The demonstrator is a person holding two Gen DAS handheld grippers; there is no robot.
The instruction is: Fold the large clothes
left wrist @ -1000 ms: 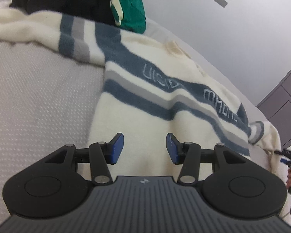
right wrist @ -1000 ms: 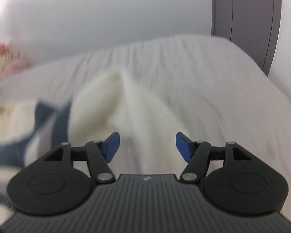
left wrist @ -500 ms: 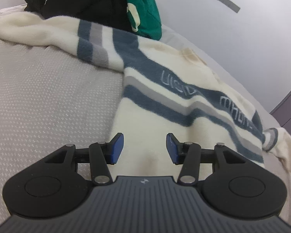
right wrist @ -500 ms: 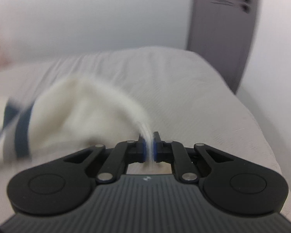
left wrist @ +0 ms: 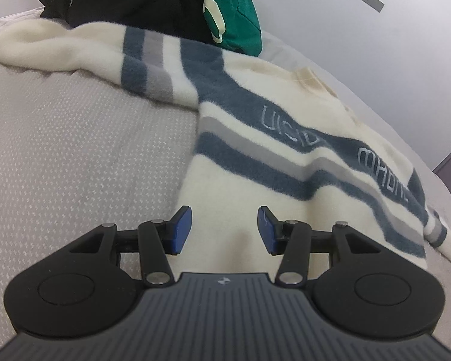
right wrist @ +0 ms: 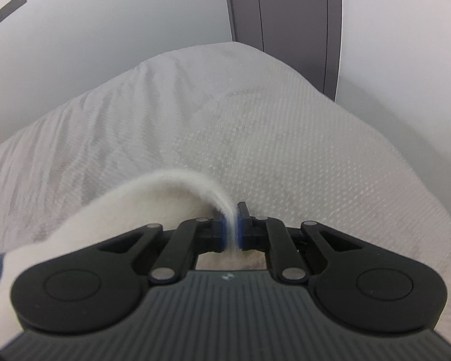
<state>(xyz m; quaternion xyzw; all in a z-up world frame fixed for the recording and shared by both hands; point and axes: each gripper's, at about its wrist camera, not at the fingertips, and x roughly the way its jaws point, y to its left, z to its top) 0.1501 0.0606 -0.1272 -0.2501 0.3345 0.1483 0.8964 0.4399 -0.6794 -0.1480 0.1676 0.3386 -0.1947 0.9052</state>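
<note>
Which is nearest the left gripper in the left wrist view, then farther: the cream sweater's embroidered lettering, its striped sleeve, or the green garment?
From the left gripper:
1. Embroidered lettering on the cream striped sweater, ahead and right.
2. Striped sleeve, ahead and left, stretched across the grey bedcover.
3. Green garment, at the far edge against the wall.

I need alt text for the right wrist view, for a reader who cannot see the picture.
The right gripper, its blue-padded jaws shut, pinches a fold of fluffy cream sweater fabric above a pale grey textured bed cover. Behind the bed stand a white wall and a dark grey door.
</note>
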